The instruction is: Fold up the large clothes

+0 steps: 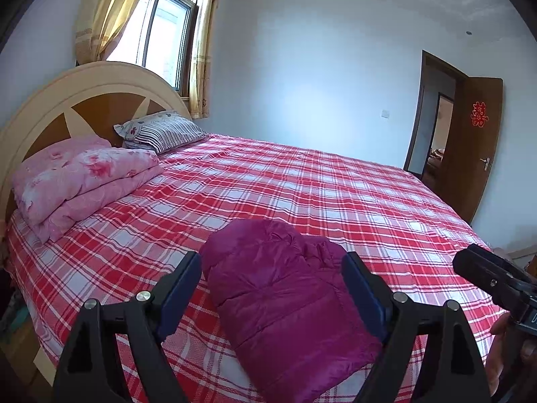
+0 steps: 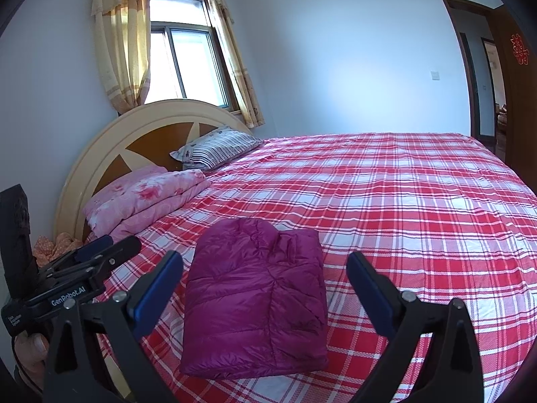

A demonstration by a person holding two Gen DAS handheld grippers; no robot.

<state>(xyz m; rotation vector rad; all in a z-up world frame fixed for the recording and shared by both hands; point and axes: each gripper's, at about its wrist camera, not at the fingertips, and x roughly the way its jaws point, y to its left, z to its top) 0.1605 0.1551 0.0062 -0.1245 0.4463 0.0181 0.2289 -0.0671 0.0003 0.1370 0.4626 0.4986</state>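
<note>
A magenta puffer jacket point(image 1: 285, 302) lies folded into a compact rectangle on the red plaid bed sheet point(image 1: 302, 184), near the bed's front edge. It also shows in the right wrist view point(image 2: 258, 299). My left gripper point(image 1: 272, 268) is open and empty, held above the jacket with a finger on each side in view. My right gripper point(image 2: 265, 268) is open and empty, also hovering just short of the jacket. The right gripper shows at the right edge of the left wrist view point(image 1: 486, 272), and the left gripper at the left of the right wrist view point(image 2: 100, 252).
A folded pink floral quilt point(image 1: 84, 181) and a striped pillow point(image 1: 161, 131) lie by the rounded headboard point(image 1: 50, 100). A curtained window point(image 1: 161, 30) is behind it. A brown door point(image 1: 476, 144) stands open at the far right.
</note>
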